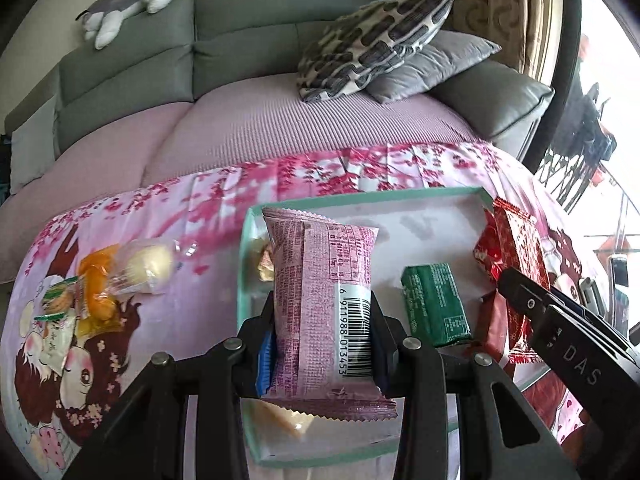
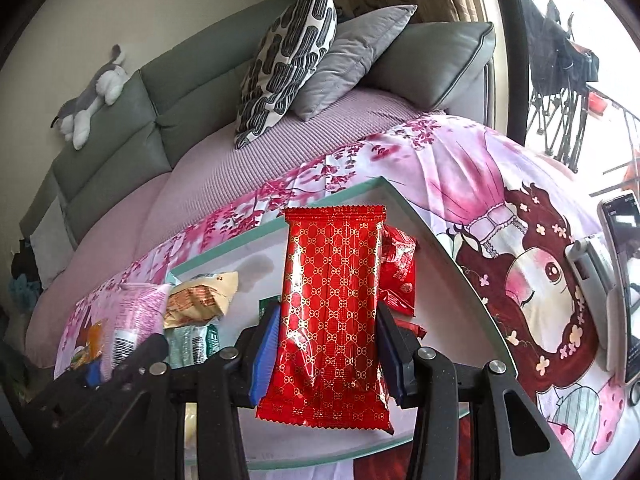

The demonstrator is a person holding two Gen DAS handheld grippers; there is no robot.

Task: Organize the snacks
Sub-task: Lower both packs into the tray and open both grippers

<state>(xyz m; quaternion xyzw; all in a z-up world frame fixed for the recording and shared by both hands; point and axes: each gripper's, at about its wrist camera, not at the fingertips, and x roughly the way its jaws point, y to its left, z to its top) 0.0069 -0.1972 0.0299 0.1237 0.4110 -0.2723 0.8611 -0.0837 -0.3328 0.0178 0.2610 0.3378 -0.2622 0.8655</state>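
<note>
My left gripper point(image 1: 324, 340) is shut on a pink snack packet point(image 1: 324, 300) with a barcode, held upright over the left part of a white tray with a mint-green rim point(image 1: 360, 197). A green packet point(image 1: 434, 304) lies in the tray, with red packets point(image 1: 516, 248) at its right side. My right gripper point(image 2: 326, 346) is shut on a red packet with a gold pattern point(image 2: 334, 316), held above the tray's right part point(image 2: 424, 220). Behind it lie more red packets point(image 2: 400, 276). The right gripper's black arm point(image 1: 568, 328) shows in the left wrist view, and the pink packet point(image 2: 136, 316) in the right wrist view.
Loose snacks point(image 1: 116, 284) in orange, clear and green wrappers lie on the pink cartoon cloth point(image 1: 180, 320) left of the tray. A beige packet point(image 2: 200, 296) and a pale green one point(image 2: 196, 340) sit in the tray. A phone on a stand point(image 2: 616, 280) is at the right. A grey sofa point(image 1: 240, 40) with cushions stands behind.
</note>
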